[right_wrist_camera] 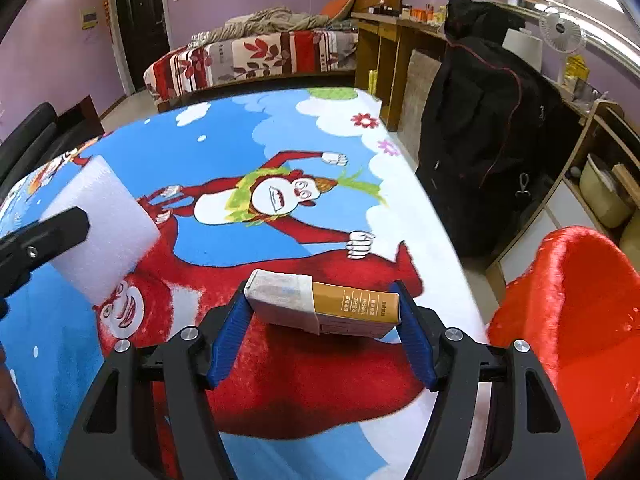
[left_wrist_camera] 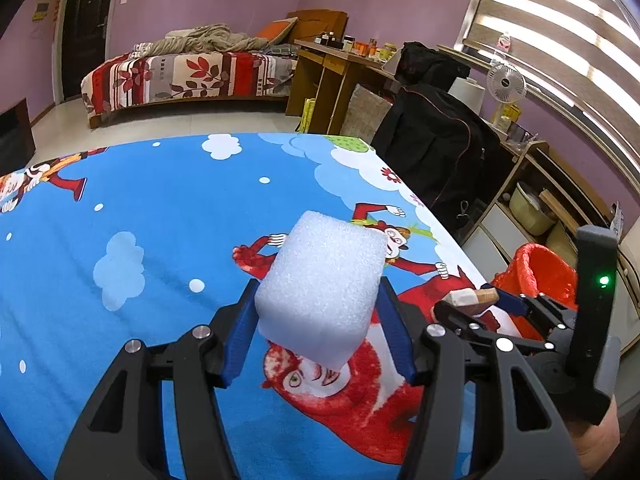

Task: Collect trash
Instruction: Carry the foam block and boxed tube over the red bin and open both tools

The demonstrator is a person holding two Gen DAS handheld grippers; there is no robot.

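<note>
Foam block (left_wrist_camera: pixel 320 288) between left gripper (left_wrist_camera: pixel 320 336) pads, carton (right_wrist_camera: pixel 324 306) between right gripper (right_wrist_camera: pixel 322 338) pads

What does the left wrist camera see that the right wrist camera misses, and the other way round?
Only the left wrist view shows the left claw with both blue fingers closed on the white foam block, plus the green light on the other tool. Only the right wrist view shows the printed side of the small box held in the right claw, and the cartoon monkey's face. Both show the foam block, the box, the blue cartoon cloth, the red bag, the bed and the fan.
</note>
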